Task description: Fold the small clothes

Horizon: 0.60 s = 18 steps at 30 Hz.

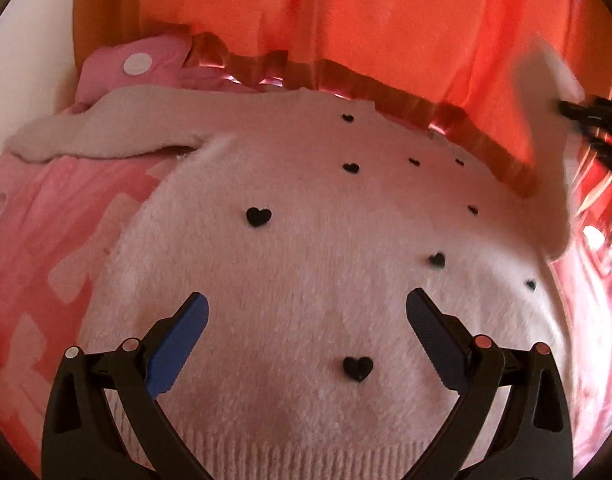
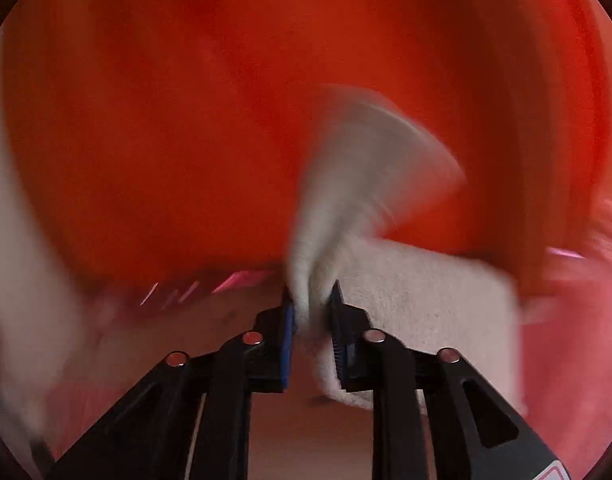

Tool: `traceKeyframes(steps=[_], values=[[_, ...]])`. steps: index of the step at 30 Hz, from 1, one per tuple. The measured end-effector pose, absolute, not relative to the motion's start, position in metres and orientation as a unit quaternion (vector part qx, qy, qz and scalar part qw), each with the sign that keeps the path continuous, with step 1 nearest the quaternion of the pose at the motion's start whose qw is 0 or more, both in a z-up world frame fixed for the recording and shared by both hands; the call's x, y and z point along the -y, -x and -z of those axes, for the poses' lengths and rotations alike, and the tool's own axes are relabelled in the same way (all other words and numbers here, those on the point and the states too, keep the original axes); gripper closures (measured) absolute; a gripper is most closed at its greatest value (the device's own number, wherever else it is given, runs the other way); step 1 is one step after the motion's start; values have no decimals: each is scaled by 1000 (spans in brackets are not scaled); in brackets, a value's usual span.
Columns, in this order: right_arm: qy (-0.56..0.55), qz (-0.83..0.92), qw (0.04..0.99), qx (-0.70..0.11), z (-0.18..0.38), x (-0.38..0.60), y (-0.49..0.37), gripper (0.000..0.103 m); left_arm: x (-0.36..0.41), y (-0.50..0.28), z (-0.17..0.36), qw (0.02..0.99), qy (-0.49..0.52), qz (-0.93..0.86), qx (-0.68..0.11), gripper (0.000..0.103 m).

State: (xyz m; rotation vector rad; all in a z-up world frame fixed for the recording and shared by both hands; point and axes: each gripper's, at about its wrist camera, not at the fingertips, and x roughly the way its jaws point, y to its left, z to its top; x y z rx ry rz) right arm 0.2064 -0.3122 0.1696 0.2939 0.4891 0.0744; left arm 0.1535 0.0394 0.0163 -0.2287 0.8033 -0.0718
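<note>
A: An orange curtain point(image 1: 386, 20) hangs behind the pink blanket point(image 1: 46, 220). The fluffy pink sweater with black hearts point(image 1: 306, 260) lies flat there.

B: The left gripper point(image 1: 306, 316) is spread wide above it. The right gripper point(image 2: 312, 308) pinches the far right sleeve point(image 2: 366, 160), lifted up. The soft sleeve might slip out.

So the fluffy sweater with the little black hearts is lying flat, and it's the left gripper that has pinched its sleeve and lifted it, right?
Not quite: the right gripper holds the sleeve, as the right wrist view shows. The left gripper hangs open over the sweater, gripping nothing.
</note>
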Motion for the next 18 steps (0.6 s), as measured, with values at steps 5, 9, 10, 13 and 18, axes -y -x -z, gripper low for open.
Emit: traceKeyframes(steps=[5,9,10,13,18], values=[[-141,-27,943,-302,-108,272,-211,76,-56,-167,-24,902,132,59,-406,5],[-202,4,920,-336,-76,320,-169,64,-79,-200,-21,892,161,64,-418,5],[-212,15,916,-340,-70,329,-160,64,-84,-210,-17,887,176,60,-422,5],[-270,51,898,-343,-53,374,-140,61,-91,-249,-2,863,241,52,-441,5],[-375,59,868,-322,-36,424,-139,57,-80,-293,11,842,299,28,-449,5]])
